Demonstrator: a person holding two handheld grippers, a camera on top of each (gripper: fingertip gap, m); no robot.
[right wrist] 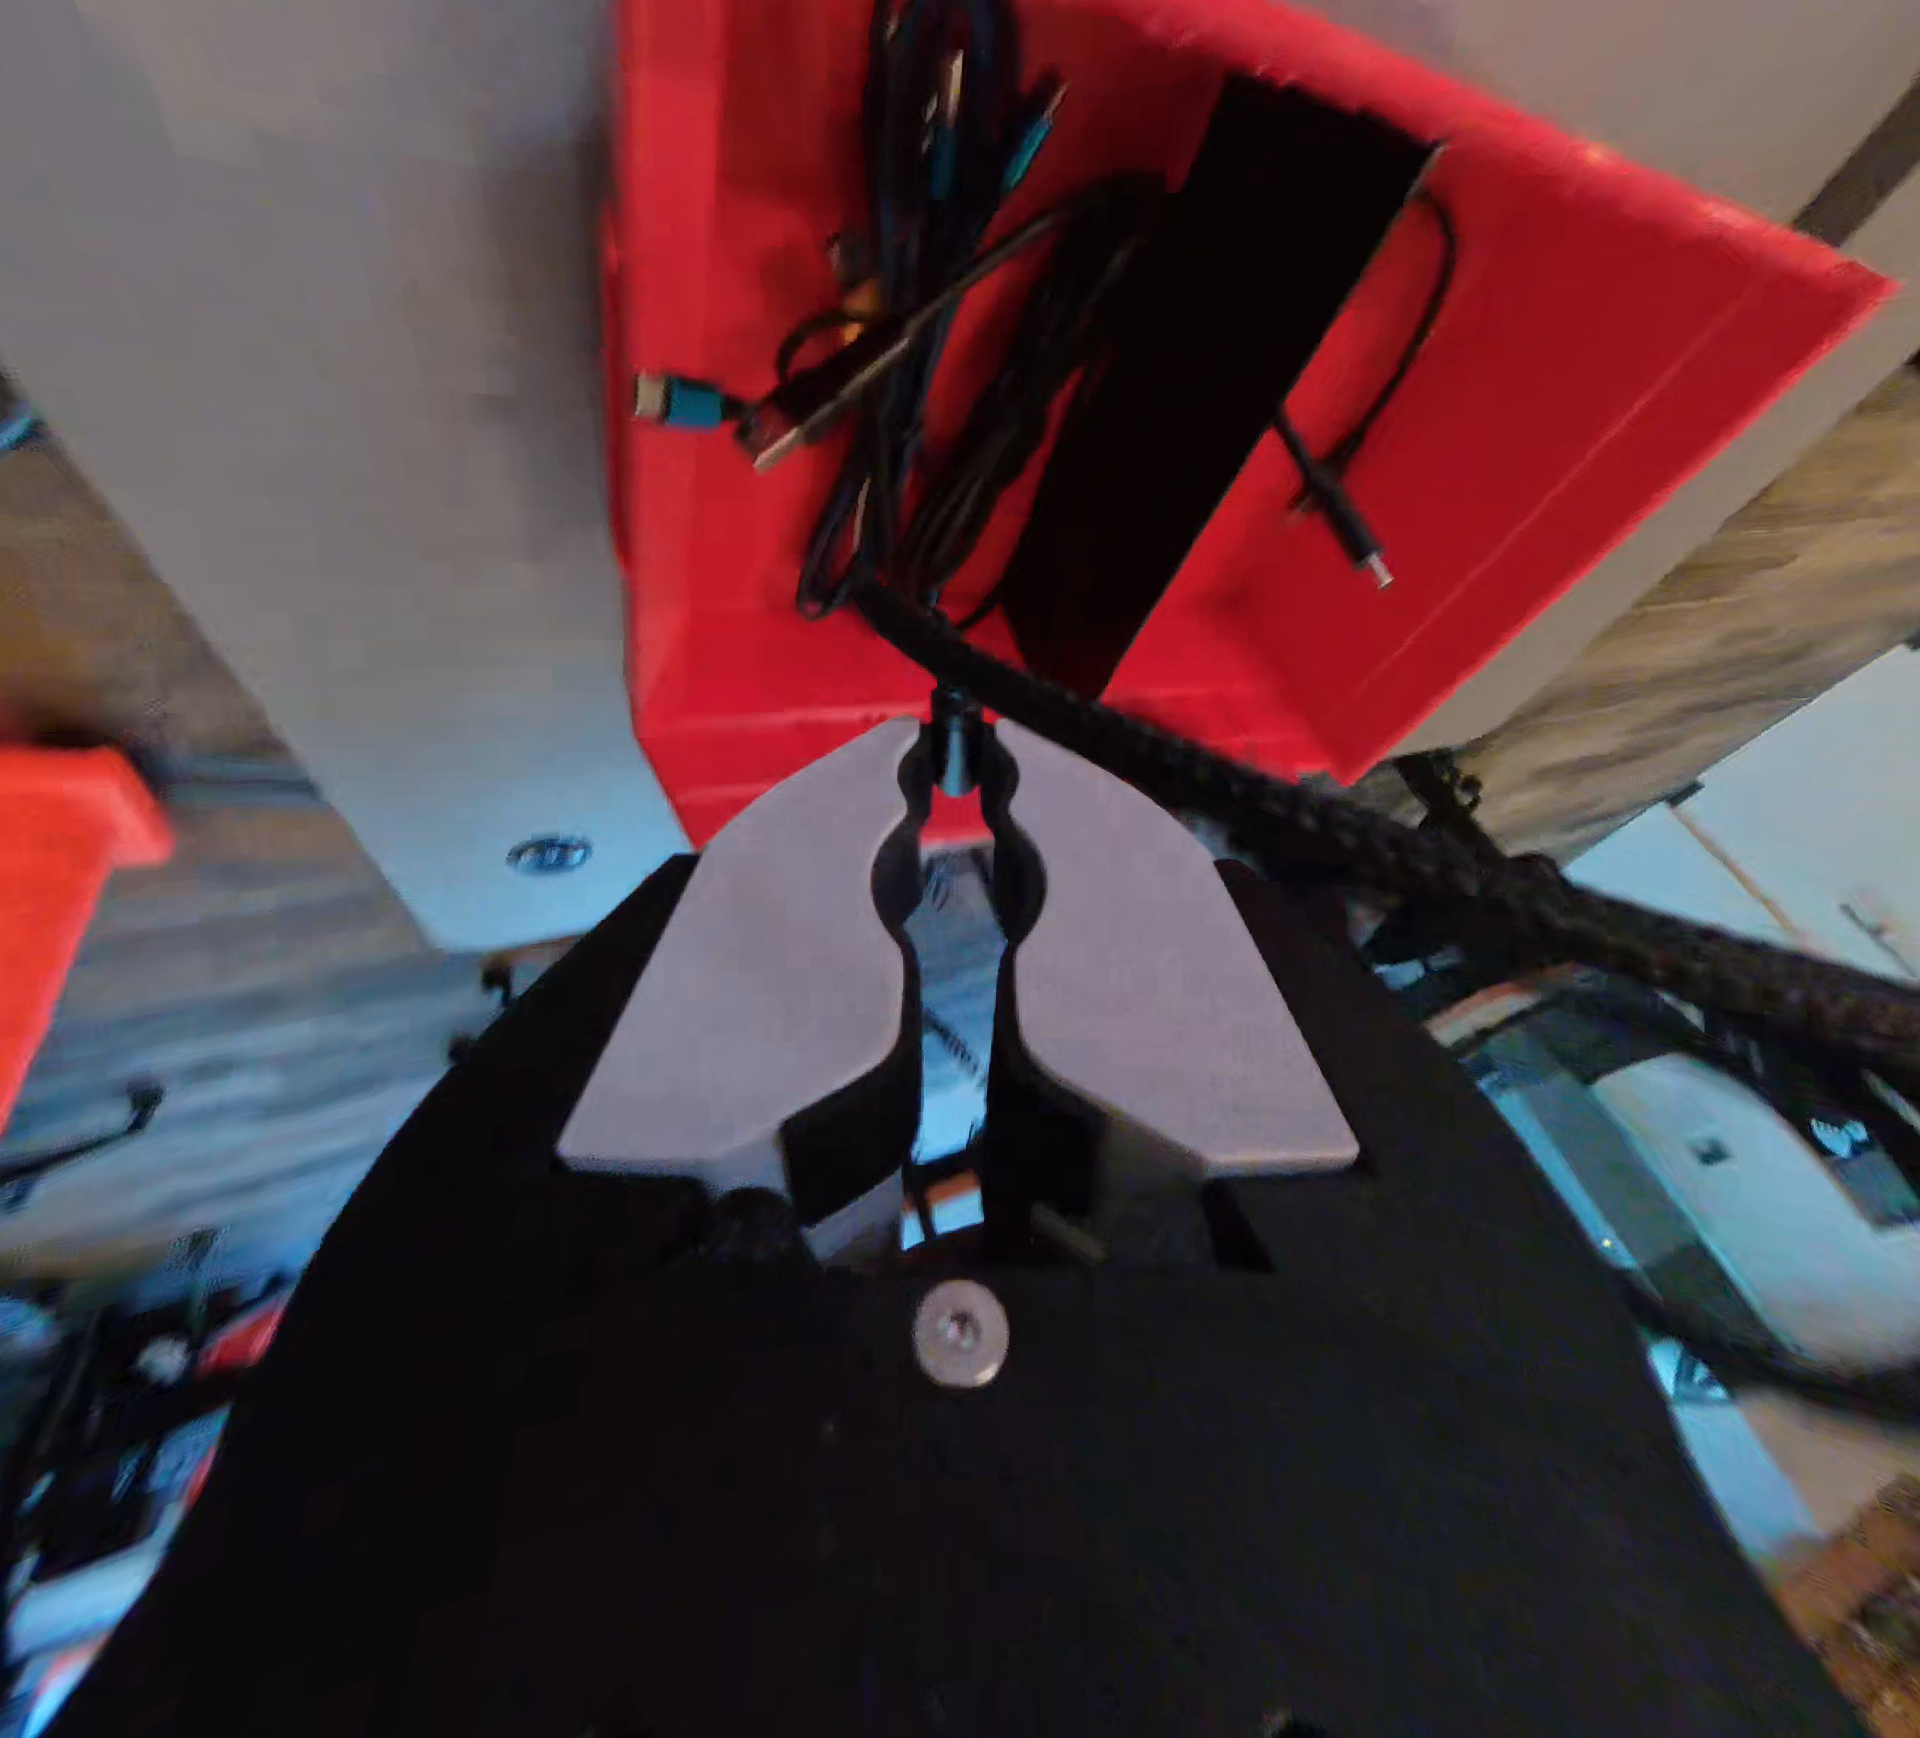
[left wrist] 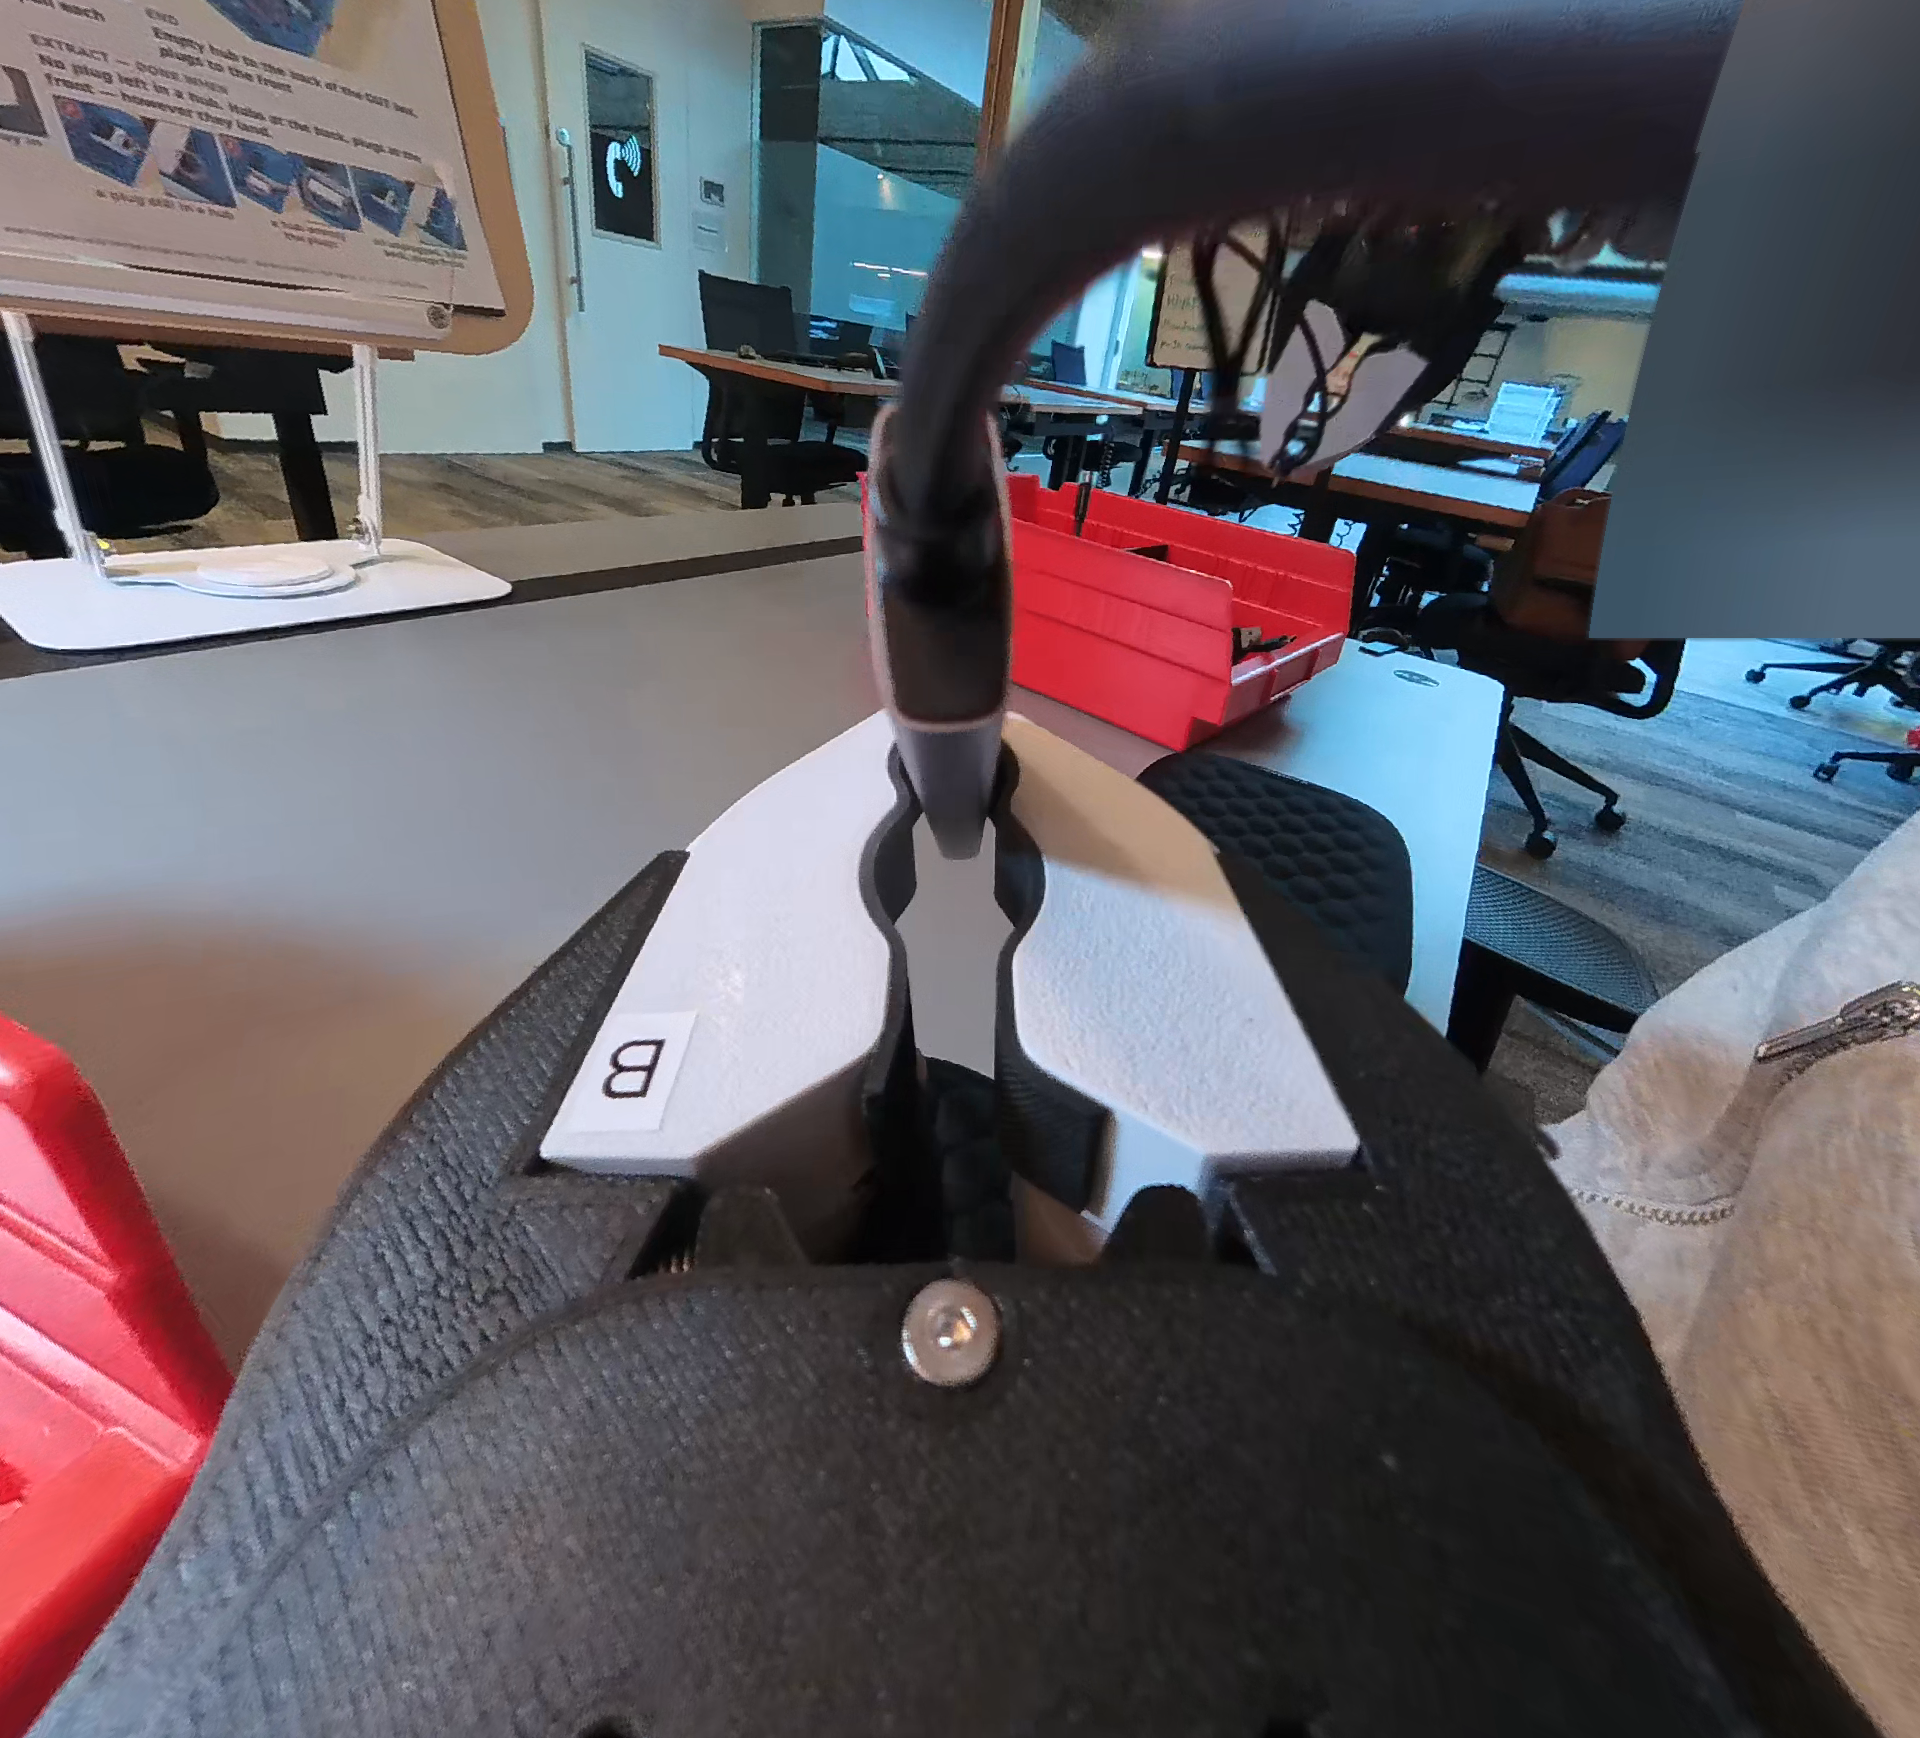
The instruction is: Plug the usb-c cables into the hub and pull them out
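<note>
In the left wrist view my left gripper (left wrist: 954,805) is shut on a dark grey, silver-edged connector body (left wrist: 940,628), held upright above the grey table (left wrist: 416,753). A thick black cable (left wrist: 1195,130) leaves its top and arcs up to the right, blurred, toward the other gripper (left wrist: 1340,400). I cannot tell if this body is the hub or a plug. In the right wrist view my right gripper (right wrist: 956,769) is shut on a small black plug (right wrist: 954,753). A thick braided black cable (right wrist: 1299,815) crosses just beyond its tips, above a red bin (right wrist: 1558,358).
The red bin holds a tangle of black cables (right wrist: 914,286) with teal-tipped plugs, a black divider (right wrist: 1195,389) and a short black cable (right wrist: 1382,400). The left wrist view shows a red bin (left wrist: 1164,608), an instruction stand (left wrist: 239,78), another red bin (left wrist: 83,1376), a person's grey sleeve (left wrist: 1766,1273). Tip to tip, the grippers are about 40 cm apart.
</note>
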